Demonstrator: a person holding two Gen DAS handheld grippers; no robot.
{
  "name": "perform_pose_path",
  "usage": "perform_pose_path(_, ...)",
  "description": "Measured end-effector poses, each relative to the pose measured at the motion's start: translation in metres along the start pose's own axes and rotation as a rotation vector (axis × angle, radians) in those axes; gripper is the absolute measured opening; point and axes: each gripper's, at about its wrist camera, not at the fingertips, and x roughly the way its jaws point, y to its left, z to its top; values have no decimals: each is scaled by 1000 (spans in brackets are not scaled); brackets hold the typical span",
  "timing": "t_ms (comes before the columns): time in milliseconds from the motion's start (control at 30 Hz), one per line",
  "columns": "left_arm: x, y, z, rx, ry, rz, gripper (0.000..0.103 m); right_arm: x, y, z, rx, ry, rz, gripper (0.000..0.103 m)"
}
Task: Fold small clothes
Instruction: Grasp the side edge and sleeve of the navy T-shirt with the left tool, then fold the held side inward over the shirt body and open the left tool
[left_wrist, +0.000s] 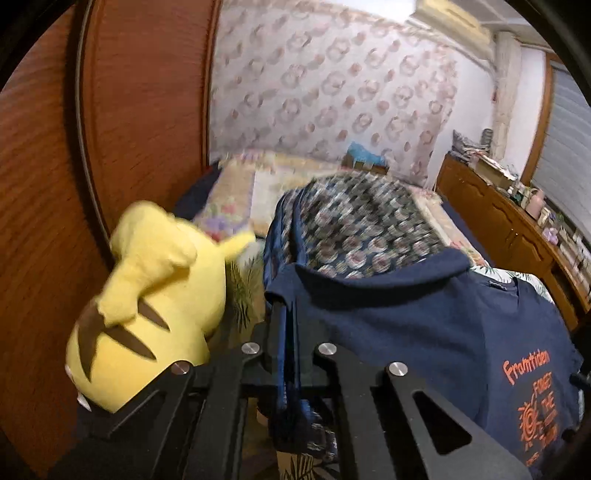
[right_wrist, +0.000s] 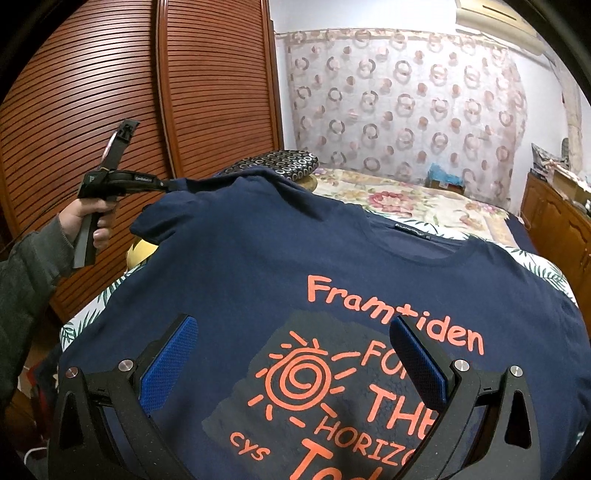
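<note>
Between the closed fingers of the left gripper (left_wrist: 286, 332), a bunched edge of the navy shirt (right_wrist: 258, 258) is being pinched, the fabric standing up as a narrow ridge from the jaws. Seen from the right wrist camera, that gripper (right_wrist: 168, 184) is gripping the shirt's sleeve corner far ahead and to the left of the right gripper (right_wrist: 291, 354), lifting it off the bed (right_wrist: 424, 206). A hand (right_wrist: 86, 221) in a grey sleeve is holding its handle. The right gripper is hovering wide open over the shirt's orange print, its 2 blue pads (right_wrist: 166, 362) standing well apart and clamping nothing. The shirt is lying spread across the bed, front up, collar pointing away from the right gripper. Just left of the left gripper, a yellow plush (left_wrist: 147, 295) is lying by the wooden wardrobe (right_wrist: 110, 92). Beyond the pinched sleeve, a ring-patterned dark cushion (right_wrist: 280, 162) is sitting, and a floral quilt is covering the bed ahead.
</note>
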Motion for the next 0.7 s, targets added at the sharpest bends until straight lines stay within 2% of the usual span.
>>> perform_pose_path(167,-37,-33,7,56,-58,-74,3,-4,-3,-2,17,-13,-17,103)
perform_pose_path(233,-51,-55,9,97,-73,-83,3,-7,-7,-4,28,-20,-24,103)
perform_pose_path(400,-72,-116,11,197,-102,-164,3,-13,-15,-5,62,-28,-49,103)
perform_pose_path(700,-75,-197,3,307,-69,-311,3,-24,-20,-7,124,-40,-89,103)
